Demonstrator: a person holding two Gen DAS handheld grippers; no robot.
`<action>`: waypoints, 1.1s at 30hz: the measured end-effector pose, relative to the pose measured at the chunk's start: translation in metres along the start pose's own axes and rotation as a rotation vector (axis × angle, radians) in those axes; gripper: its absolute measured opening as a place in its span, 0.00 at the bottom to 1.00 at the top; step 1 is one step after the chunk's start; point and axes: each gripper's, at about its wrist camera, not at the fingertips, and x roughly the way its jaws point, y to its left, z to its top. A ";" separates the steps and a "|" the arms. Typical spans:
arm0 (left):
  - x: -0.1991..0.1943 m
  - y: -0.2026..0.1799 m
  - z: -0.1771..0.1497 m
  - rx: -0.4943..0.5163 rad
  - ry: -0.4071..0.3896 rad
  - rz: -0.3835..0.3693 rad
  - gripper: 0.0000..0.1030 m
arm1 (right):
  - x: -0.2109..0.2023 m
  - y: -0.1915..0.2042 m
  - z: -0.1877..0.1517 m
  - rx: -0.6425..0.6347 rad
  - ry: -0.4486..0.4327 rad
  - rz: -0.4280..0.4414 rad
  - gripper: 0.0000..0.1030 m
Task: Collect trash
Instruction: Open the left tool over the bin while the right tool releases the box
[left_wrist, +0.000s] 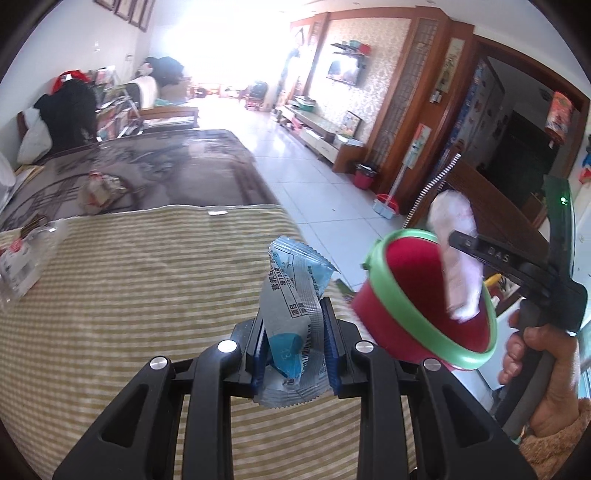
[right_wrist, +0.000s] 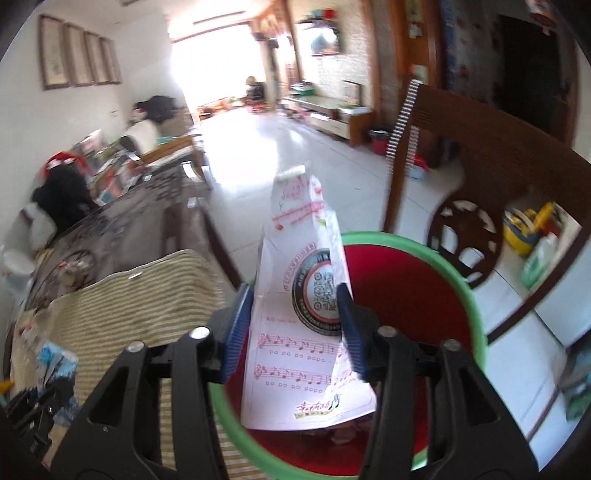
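Left gripper (left_wrist: 291, 343) clamped narrow; right gripper (right_wrist: 291, 328) spread wide (seemingly unclenched) — both angled downward.

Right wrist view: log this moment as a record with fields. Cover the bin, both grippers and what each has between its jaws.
bin: red bin, green rim, open top, beside the striped cloth
right gripper: above the bin mouth, jaws apart
right load: printed paper with music notes and a QR code, between the jaws, lower edge inside the bin
left gripper: over the striped cloth, jaws shut
left load: blue-and-silver wrapper, pinched upright, not yet in the bin
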 end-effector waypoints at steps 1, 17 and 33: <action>0.003 -0.005 0.002 0.007 0.003 -0.014 0.23 | -0.004 -0.003 0.001 0.022 -0.023 -0.012 0.88; 0.041 -0.104 0.020 0.140 0.053 -0.255 0.23 | -0.047 -0.068 0.008 0.325 -0.310 -0.231 0.95; 0.051 -0.127 0.026 0.207 0.048 -0.263 0.55 | -0.048 -0.076 0.008 0.379 -0.350 -0.262 0.95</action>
